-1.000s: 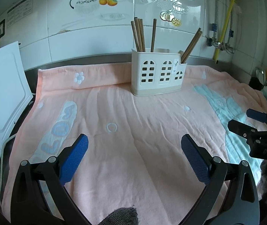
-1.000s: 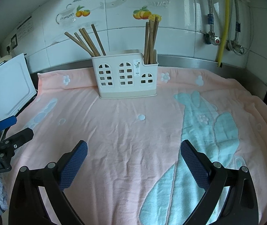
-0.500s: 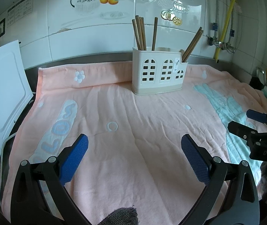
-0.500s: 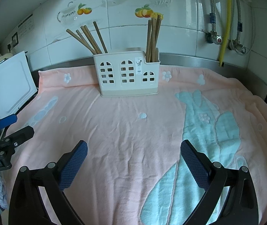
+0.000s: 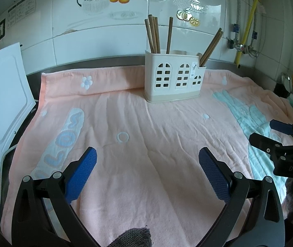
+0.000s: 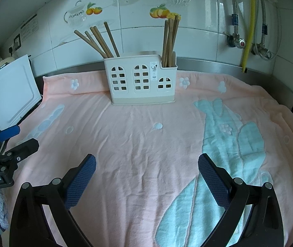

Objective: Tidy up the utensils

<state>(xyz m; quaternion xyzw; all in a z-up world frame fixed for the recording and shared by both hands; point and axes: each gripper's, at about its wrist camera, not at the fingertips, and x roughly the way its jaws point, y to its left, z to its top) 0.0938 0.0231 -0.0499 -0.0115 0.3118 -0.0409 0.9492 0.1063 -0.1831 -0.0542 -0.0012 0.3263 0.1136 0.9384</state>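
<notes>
Chopsticks (image 6: 103, 41) stand in both end compartments of the white utensil holder (image 6: 142, 80), which sits upright at the back of the pink towel (image 6: 136, 144), near the tiled wall (image 6: 198, 41). Left gripper (image 5: 147, 164) and right gripper (image 6: 146, 168) both hover over the towel's near part with fingers spread wide, holding and touching nothing. Bare towel lies between them and the holder; a white board (image 5: 0, 94) leans at the left edge.
</notes>
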